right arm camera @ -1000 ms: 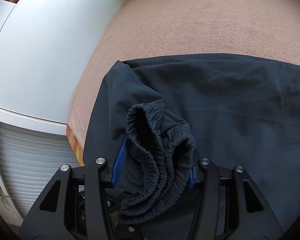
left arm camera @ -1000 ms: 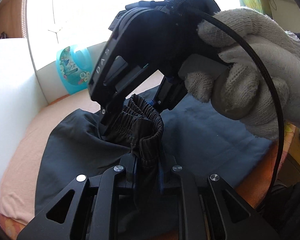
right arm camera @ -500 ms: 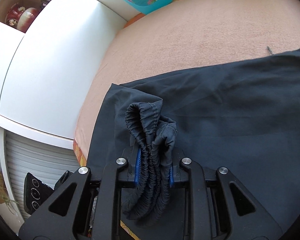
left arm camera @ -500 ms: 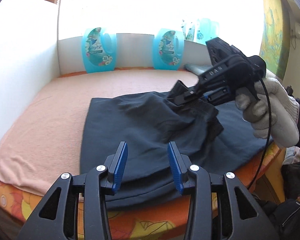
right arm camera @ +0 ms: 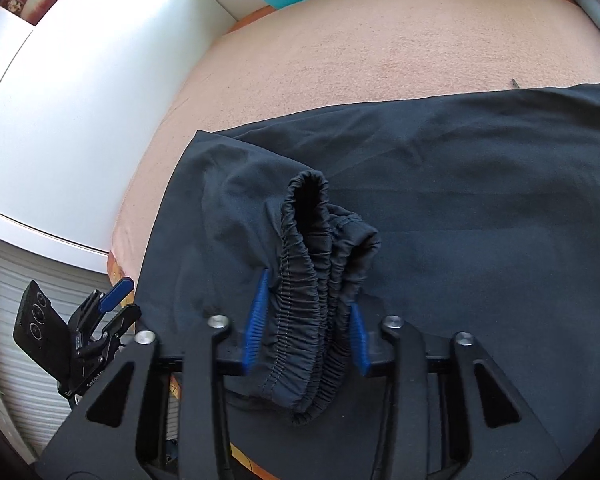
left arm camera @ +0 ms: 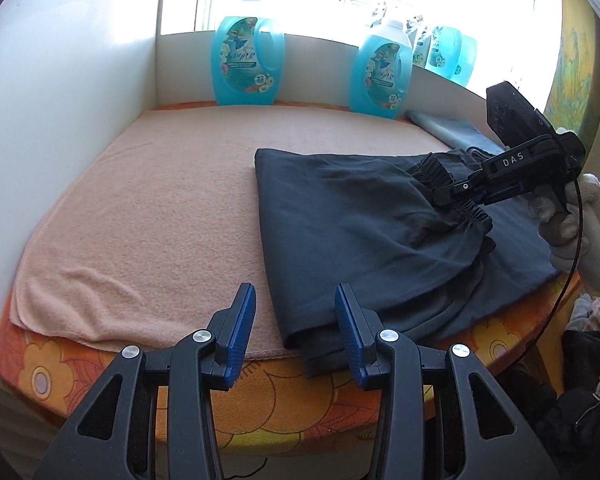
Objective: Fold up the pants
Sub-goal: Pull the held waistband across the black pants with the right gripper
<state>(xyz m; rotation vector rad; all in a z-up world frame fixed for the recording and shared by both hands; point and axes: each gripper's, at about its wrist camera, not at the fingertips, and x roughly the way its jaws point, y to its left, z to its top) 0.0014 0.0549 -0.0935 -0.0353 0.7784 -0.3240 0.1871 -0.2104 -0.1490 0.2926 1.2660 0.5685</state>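
Note:
Dark navy pants (left arm camera: 360,220) lie folded on the peach blanket (left arm camera: 160,200), their near corner hanging at the bed's front edge. My right gripper (right arm camera: 308,296) has the bunched elastic waistband (right arm camera: 312,240) between its blue pads, and its jaws are closing on it, lifting that bunch above the flat cloth (right arm camera: 460,200). In the left wrist view this gripper (left arm camera: 440,200) is at the right, held by a white-gloved hand (left arm camera: 580,232). My left gripper (left arm camera: 295,296) stands open over the front edge, pads bare, just above the pants' near-left corner. It also shows low left in the right wrist view (right arm camera: 112,304).
Blue detergent bottles (left arm camera: 246,64) (left arm camera: 384,72) stand along the back ledge under a bright window. A white panel (left arm camera: 60,100) walls the left side. A folded grey-blue cloth (left arm camera: 448,128) lies at the back right. The orange floral mattress edge (left arm camera: 300,392) runs below.
My left gripper let go of the waistband, opened and drew back to the bed's front edge. The right gripper's pads closed in on the bunched waistband and keep it lifted.

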